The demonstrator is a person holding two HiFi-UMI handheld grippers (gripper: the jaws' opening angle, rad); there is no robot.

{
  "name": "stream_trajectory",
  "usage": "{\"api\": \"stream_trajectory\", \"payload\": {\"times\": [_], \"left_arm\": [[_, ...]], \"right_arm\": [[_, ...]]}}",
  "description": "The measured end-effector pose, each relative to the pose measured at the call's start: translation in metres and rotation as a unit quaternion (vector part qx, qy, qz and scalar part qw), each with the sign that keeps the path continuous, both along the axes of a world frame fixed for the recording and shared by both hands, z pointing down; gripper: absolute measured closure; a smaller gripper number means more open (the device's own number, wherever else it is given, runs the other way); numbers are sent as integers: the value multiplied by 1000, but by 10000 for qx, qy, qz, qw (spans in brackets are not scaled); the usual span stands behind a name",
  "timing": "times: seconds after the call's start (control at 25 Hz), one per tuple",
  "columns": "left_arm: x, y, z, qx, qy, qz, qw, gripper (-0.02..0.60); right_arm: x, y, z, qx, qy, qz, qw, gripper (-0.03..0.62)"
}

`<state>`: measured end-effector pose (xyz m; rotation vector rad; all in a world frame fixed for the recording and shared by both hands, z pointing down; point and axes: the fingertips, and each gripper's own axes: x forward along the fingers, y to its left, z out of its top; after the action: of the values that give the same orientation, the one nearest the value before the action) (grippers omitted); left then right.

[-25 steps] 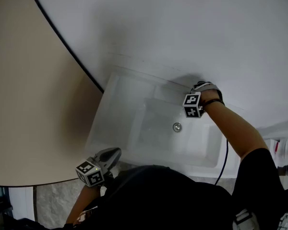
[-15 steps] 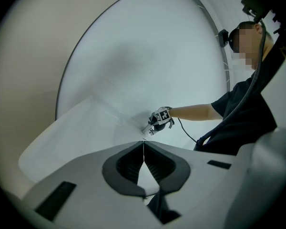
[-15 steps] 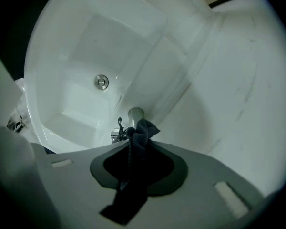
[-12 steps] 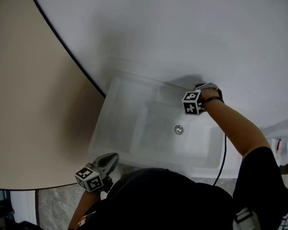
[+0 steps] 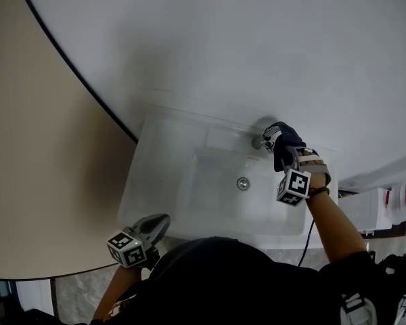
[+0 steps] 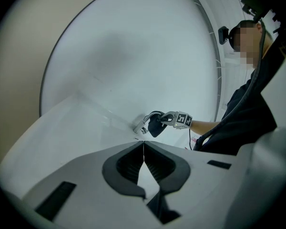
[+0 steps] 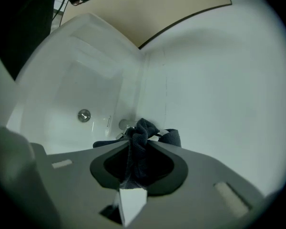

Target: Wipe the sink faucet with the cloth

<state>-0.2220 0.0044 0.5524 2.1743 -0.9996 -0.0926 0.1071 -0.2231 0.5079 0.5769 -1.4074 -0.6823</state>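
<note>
The right gripper (image 7: 139, 149) has its jaws drawn narrow on a dark cloth (image 7: 142, 133), which bunches between them and spills out past the tips. Just ahead of those tips the cloth meets the faucet (image 7: 124, 124) at the back edge of the white sink (image 7: 62, 89). The drain (image 7: 84, 115) lies ahead and to the left of the gripper, down in the basin. The left gripper (image 6: 143, 151) has its jaws pressed together with nothing between them. It is by the sink's near rim and faces the faucet from well apart, across the basin.
</note>
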Motion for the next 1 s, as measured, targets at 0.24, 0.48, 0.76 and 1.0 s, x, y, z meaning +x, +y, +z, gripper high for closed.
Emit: {"api": "stream_trajectory", "payload": {"times": [0.24, 0.48, 0.76, 1.0], "left_arm": [[12, -4, -2, -27, -56, 108, 9999, 578], [12, -2, 1, -114, -96, 109, 9998, 578], [23, -4, 1, -103, -83, 266, 9996, 578], [28, -1, 2, -114, -97, 271, 9995, 578]], "right_arm": [[4, 0, 17, 339, -843, 187, 9957, 526], [3, 10, 61, -3, -1174, 627, 9911, 526], [7, 3, 99, -465, -891, 1114, 9887, 526], [-26, -3, 107, -787, -861, 784, 9901, 525]]}}
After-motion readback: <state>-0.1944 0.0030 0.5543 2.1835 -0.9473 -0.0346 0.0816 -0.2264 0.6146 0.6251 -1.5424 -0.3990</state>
